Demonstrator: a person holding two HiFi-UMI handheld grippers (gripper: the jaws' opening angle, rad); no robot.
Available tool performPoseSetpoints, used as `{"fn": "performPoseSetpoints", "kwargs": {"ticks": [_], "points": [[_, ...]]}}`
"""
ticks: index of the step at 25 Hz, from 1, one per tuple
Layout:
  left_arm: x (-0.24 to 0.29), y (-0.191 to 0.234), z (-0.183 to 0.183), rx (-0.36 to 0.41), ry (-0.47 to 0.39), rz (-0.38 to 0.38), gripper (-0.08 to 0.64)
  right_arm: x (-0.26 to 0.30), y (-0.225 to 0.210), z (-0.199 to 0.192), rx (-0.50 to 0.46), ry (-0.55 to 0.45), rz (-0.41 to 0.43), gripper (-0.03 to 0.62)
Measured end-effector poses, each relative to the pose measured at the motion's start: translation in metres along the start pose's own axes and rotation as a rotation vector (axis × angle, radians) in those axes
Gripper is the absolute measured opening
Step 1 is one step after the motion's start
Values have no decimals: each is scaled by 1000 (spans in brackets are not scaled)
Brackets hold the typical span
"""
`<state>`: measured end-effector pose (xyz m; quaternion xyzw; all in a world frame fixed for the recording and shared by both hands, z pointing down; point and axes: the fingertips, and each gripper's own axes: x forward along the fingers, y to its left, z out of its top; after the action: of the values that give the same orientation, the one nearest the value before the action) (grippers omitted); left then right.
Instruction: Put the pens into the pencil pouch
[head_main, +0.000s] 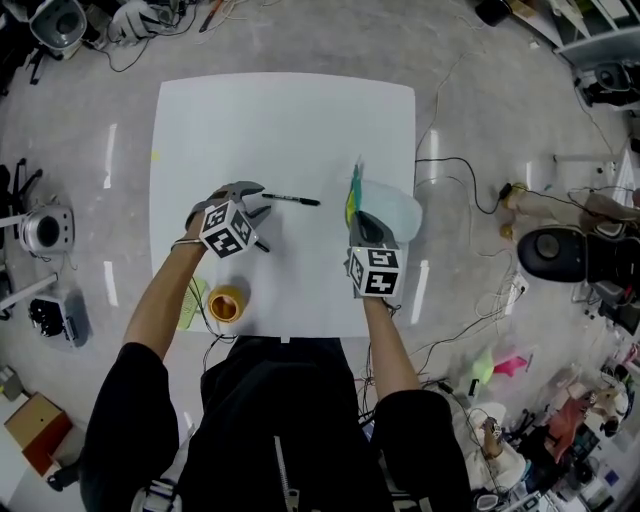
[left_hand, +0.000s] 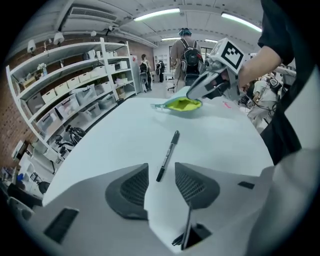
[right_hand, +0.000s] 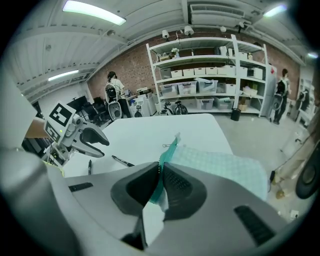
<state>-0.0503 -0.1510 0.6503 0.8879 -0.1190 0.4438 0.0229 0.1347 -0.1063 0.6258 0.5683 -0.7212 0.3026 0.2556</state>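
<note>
Head view, white table (head_main: 280, 120), black pen (head_main: 292, 199) lying mid-table just right of left gripper (head_main: 258, 200), pencil pouch (head_main: 397, 212) near the table's right edge, at right gripper (head_main: 362, 222), left gripper view, jaws apart astride the black pen's near end, not pressing it, right gripper view, jaws clenched on the pencil pouch's teal zipper edge.

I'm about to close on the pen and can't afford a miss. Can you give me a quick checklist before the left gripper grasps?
1. Left gripper jaws apart: ok.
2. Black pen lined up, near end at the jaw gap, not gripped yet: ok.
3. Right gripper clamped on the pencil pouch at its zipper edge: ok.
4. Pouch mouth wide enough for the pen: cannot tell.
5. Second pen outside the left jaws: ok.
</note>
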Motion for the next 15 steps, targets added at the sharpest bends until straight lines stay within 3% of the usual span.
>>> {"fn": "performPoseSetpoints", "kwargs": {"ticks": [8,13,15], "points": [[30,1,-24,69,108,-36,154,-7,-1,2,20,-19,22,38],[39,1,-30,72,133,-79,138,-3,-3,3,31,-21,24,38],[40,-1,-31,56,135,-108,95,-2,-2,4,36,-21,25,38]]}}
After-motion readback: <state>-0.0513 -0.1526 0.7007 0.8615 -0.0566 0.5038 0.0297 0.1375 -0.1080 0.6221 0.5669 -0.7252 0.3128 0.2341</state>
